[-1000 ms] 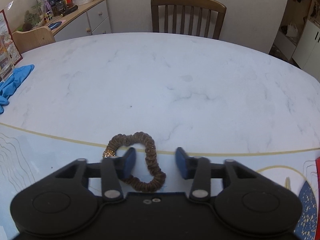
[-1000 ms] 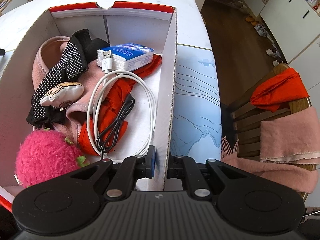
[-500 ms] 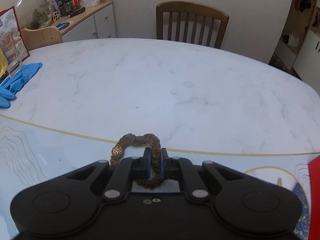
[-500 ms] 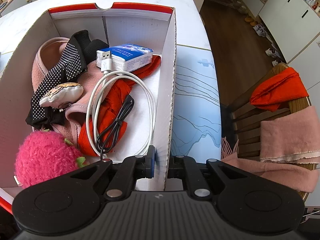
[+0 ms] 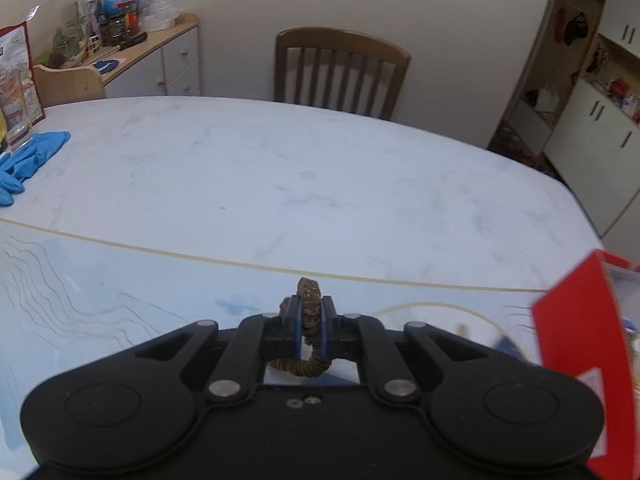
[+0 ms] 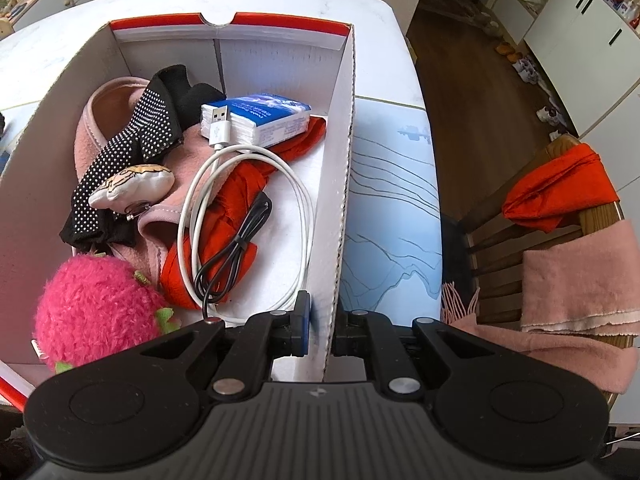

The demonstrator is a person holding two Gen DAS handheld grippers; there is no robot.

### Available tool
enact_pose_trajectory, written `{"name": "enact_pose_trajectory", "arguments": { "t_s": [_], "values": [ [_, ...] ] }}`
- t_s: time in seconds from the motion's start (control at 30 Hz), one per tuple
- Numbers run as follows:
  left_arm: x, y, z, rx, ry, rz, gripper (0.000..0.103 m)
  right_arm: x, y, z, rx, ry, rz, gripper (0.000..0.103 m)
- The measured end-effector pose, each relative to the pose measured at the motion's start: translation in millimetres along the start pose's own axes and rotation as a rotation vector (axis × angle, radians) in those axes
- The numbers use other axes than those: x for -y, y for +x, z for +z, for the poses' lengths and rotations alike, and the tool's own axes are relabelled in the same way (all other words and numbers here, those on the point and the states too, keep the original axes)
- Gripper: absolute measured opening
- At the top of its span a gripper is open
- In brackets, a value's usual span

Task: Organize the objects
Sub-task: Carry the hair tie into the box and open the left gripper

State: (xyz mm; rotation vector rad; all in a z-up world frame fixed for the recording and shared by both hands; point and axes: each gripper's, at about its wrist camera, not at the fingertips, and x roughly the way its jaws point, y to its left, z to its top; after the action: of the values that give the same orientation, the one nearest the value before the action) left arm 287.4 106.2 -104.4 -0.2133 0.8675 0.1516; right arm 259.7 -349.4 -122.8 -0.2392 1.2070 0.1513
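My left gripper [image 5: 311, 322] is shut on a brown hair scrunchie [image 5: 309, 304] and holds it lifted above the blue mat [image 5: 120, 292]. The red outside of the box [image 5: 580, 344] shows at the right edge of the left wrist view. My right gripper [image 6: 322, 330] is shut on the right wall of the white cardboard box [image 6: 340, 184]. Inside the box lie a white USB cable [image 6: 248, 200], a black cable [image 6: 236, 252], a blue tissue pack [image 6: 268, 118], a pink fuzzy strawberry toy [image 6: 96, 312], a black dotted sock [image 6: 132, 152] and red and pink fabrics.
Blue gloves [image 5: 28, 160] lie at the table's left edge. A wooden chair [image 5: 340, 72] stands behind the white marble table [image 5: 320, 184]. Another chair with orange and pink cloths [image 6: 568, 232] stands right of the table. A sideboard [image 5: 152, 56] is at the back left.
My left gripper closed on the scrunchie and lifted it off the mat, moving right so that the red box side came into view. The right gripper kept its hold on the box wall.
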Motion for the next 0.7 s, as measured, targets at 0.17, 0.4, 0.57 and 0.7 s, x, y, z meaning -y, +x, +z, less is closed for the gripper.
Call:
{"name": "enact_pose_trajectory", "arguments": {
  "t_s": [0.17,0.4,0.57,0.7],
  "values": [
    [22.5,-31.4,-5.5,0.039,0.023,-0.039,0.006,2.7,-0.7,0.5,0.014,-0.008,0.016,0.009],
    [61.5,-75.5,-19.8,0.066,0.06,-0.116,0.006,3.9,-2.9,-1.6,0.029,-0.034,0.044,0.008],
    [102.1,-105.1,-21.9,0.095,0.133,-0.174,0.006,7.3,-4.2,-2.9,0.045,-0.045,0.073,0.008],
    [137.9,-118.0,-22.2,0.109,0.194,-0.213,0.006,10.8,-4.6,-3.6,0.059,-0.047,0.1,0.008]
  ]
}}
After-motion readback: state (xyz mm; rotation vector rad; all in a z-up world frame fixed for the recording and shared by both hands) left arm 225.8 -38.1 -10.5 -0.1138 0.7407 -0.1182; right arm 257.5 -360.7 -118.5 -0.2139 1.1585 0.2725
